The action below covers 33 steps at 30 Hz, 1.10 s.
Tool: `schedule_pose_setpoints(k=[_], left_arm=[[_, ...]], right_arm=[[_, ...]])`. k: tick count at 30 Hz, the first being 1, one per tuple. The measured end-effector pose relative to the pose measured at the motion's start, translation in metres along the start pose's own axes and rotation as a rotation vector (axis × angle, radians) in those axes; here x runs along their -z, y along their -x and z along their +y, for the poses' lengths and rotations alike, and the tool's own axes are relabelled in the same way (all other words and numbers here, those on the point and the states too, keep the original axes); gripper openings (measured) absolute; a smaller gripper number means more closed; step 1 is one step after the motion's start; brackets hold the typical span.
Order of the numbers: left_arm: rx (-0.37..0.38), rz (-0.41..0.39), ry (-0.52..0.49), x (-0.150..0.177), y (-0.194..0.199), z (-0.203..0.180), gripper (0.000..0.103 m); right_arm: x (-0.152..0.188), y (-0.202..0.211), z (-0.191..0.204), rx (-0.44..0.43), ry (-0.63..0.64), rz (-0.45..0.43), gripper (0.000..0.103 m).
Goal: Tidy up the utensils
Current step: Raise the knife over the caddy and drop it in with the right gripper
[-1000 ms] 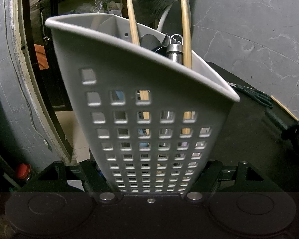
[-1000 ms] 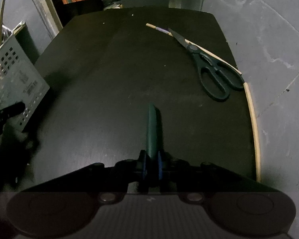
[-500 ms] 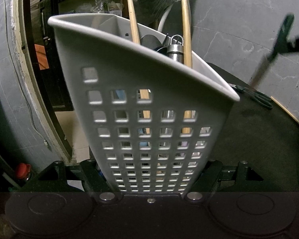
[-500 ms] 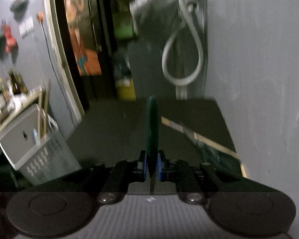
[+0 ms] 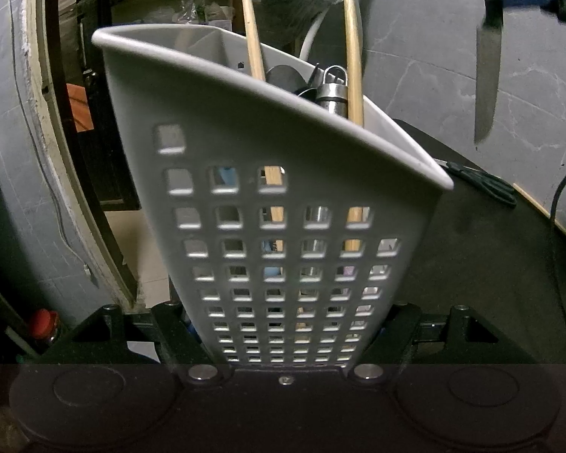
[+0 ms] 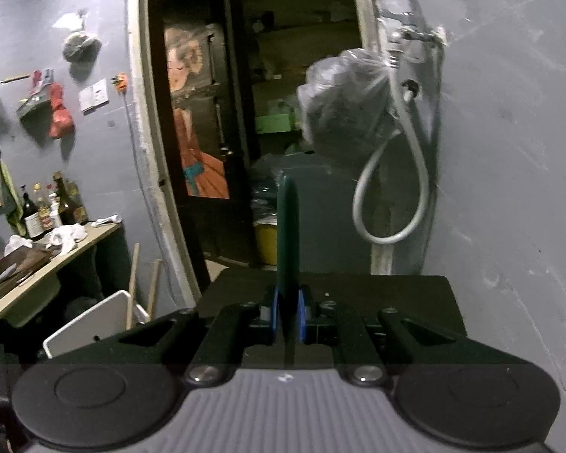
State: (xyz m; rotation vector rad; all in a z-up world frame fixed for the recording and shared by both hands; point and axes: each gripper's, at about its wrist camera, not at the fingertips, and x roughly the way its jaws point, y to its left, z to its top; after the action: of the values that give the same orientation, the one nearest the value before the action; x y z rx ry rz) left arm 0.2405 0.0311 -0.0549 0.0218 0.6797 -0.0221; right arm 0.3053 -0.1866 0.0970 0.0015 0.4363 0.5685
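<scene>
Dim indoor light, heavy fisheye bending at edges, motion blur in right-wrist view.

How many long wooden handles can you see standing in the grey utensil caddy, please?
2. One wooden handle rises near the middle of the grey caddy; the other handle stands further right, beside a steel utensil. Shorter ones may be hidden inside.
</scene>
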Motion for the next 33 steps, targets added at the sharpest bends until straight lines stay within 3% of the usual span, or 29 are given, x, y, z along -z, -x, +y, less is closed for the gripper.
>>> schedule_pose_setpoints(k=[3, 9, 15, 21, 24, 33], left_arm=[[0.000, 0.000, 0.001, 0.000, 0.000, 0.000, 0.076], [-0.001, 0.001, 0.004, 0.000, 0.000, 0.000, 0.076], [-0.002, 0.002, 0.009, -0.002, 0.001, 0.000, 0.076], [-0.001, 0.003, 0.010, -0.003, 0.000, 0.001, 0.076], [-0.002, 0.004, 0.009, -0.003, 0.000, 0.001, 0.076], [-0.001, 0.006, 0.004, -0.006, 0.001, 0.002, 0.076]], right_arm=[[-0.012, 0.010, 0.008, -0.060, -0.018, -0.042, 0.012], [-0.042, 0.018, 0.032, -0.267, -0.044, -0.152, 0.012], [-0.048, -0.009, 0.055, -0.379, -0.036, -0.146, 0.012], [-0.023, -0.041, 0.076, -0.388, 0.010, -0.046, 0.012], [-0.003, -0.049, 0.088, -0.353, 0.067, 0.009, 0.012], [0.044, -0.047, 0.105, -0.308, 0.131, 0.110, 0.016]])
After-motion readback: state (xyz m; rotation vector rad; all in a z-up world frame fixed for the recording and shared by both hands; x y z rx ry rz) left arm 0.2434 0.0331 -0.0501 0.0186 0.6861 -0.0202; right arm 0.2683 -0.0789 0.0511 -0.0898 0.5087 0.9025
